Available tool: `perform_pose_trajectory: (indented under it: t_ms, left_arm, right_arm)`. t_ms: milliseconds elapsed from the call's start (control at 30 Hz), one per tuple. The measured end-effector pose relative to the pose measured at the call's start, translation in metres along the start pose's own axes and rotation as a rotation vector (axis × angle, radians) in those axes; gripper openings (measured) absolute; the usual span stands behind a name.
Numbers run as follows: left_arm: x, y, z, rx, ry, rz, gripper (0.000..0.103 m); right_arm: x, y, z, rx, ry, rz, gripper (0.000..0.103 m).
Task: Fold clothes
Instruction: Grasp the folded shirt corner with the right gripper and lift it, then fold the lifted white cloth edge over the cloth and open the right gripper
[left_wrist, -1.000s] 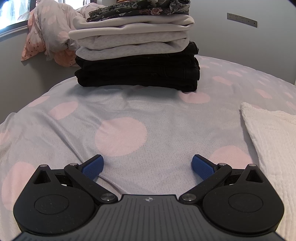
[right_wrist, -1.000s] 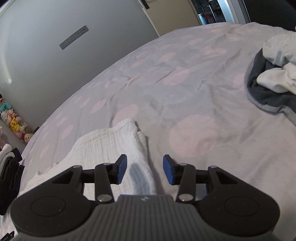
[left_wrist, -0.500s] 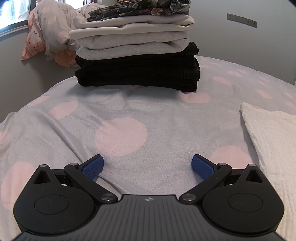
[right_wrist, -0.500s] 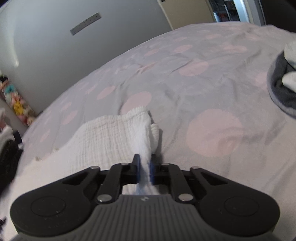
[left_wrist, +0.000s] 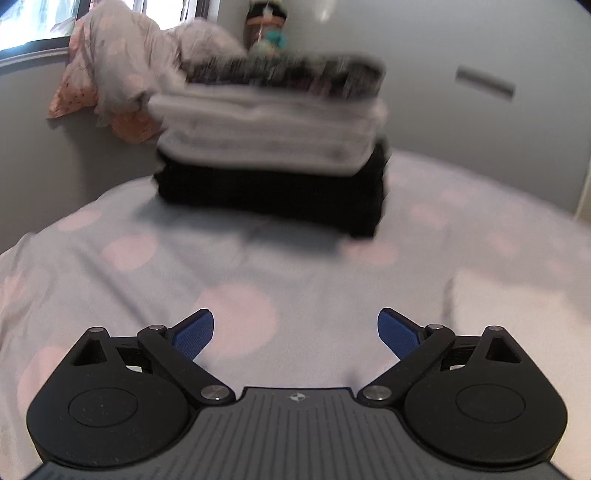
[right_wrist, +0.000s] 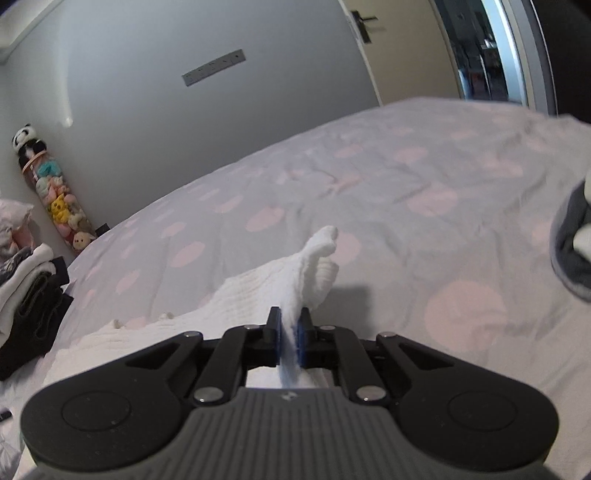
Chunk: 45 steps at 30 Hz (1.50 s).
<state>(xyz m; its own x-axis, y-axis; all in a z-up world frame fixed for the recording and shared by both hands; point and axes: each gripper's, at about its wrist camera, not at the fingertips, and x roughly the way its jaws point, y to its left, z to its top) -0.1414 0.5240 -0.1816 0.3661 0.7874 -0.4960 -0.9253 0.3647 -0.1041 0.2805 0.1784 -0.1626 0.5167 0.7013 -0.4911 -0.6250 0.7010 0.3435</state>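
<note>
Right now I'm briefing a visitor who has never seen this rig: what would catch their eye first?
First, the right gripper, shut on a bunched corner of the white textured cloth and holding it above the grey bedspread with pink dots. Next, the tall stack of folded clothes straight ahead of the open, empty left gripper, blurred in that view.

a bed (right_wrist: 424, 173) under a grey cover with pink dots carries everything. a stack of folded clothes (left_wrist: 273, 147), black below and white above, sits at its far side. a white textured cloth (right_wrist: 236, 295) lies nearer, and a grey-and-white heap (right_wrist: 570, 254) at the right edge.
</note>
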Motion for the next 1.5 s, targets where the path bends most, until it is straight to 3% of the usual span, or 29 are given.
perform_pose_trajectory:
  t_ms: [133, 367, 733, 867, 967, 1267, 1500]
  left_arm:
    - [-0.021, -0.008, 0.018, 0.002, -0.103, -0.101, 0.103]
    - [-0.036, -0.018, 0.039, -0.033, -0.168, -0.227, 0.103]
    - [-0.045, -0.001, 0.055, -0.032, -0.27, -0.266, 0.103]
    - [-0.044, 0.005, 0.061, -0.023, -0.225, -0.294, 0.103]
    - [-0.037, 0.016, 0.061, -0.088, -0.178, -0.327, 0.103]
    - [-0.027, 0.036, 0.062, -0.155, -0.13, -0.307, 0.103]
    - [-0.02, 0.037, 0.058, -0.15, -0.099, -0.282, 0.103]
  right_arm:
    - [-0.009, 0.025, 0.01, -0.05, -0.012, 0.01, 0.01]
    - [-0.014, 0.075, 0.026, -0.107, -0.001, 0.026, 0.01]
    - [0.003, 0.183, 0.024, -0.161, 0.032, 0.054, 0.007]
    - [0.013, 0.227, 0.017, -0.178, 0.057, 0.098, 0.007]
    - [0.023, 0.258, 0.01, -0.183, 0.077, 0.135, 0.007]
    - [0.058, 0.339, -0.025, -0.217, 0.146, 0.199, 0.007]
    - [0.096, 0.368, -0.069, -0.276, 0.252, 0.217, 0.007]
